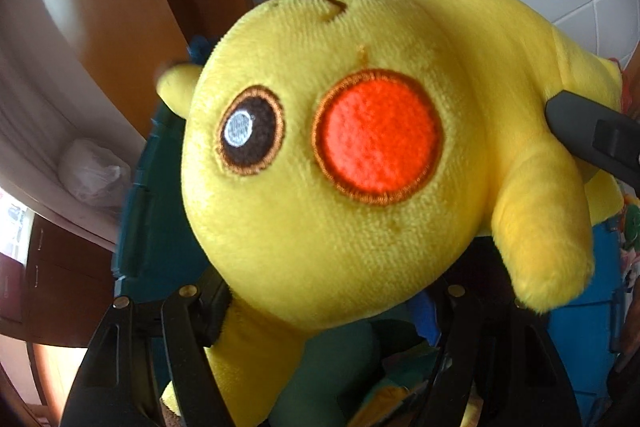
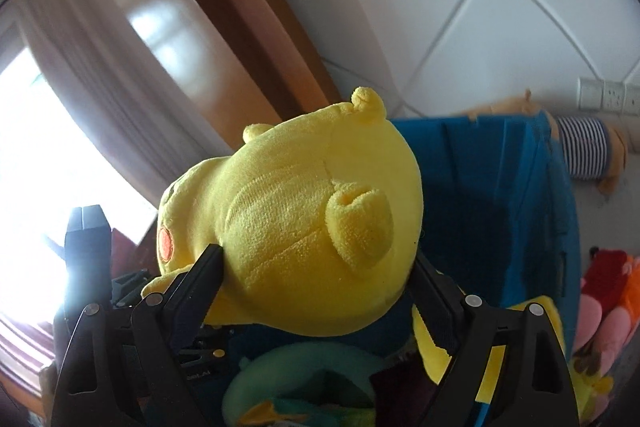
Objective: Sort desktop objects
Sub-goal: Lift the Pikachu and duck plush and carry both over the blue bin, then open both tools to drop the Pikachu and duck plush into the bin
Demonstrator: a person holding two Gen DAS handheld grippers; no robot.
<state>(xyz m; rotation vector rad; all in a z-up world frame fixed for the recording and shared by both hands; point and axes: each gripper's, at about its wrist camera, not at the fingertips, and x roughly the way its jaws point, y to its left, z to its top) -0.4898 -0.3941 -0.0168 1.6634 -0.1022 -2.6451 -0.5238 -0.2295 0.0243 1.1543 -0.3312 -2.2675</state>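
A yellow plush toy (image 1: 340, 155) with a red cheek and a dark eye fills the left wrist view, held above a blue bin (image 1: 580, 327). My left gripper (image 1: 332, 311) is shut on its head from below. In the right wrist view my right gripper (image 2: 316, 267) is shut on the plush toy's (image 2: 304, 227) rear body, over the blue bin (image 2: 500, 195). One finger (image 1: 588, 135) of the right gripper shows at the right edge of the left wrist view, pressed on the toy. The left gripper (image 2: 88, 239) shows at the left.
The bin holds a green plush (image 2: 304, 367) and other soft toys. Red and pink plush toys (image 2: 608, 307) lie right of the bin, a striped plush (image 2: 584, 147) behind it. A wooden door frame (image 2: 224, 7), curtain and white tiled wall stand behind.
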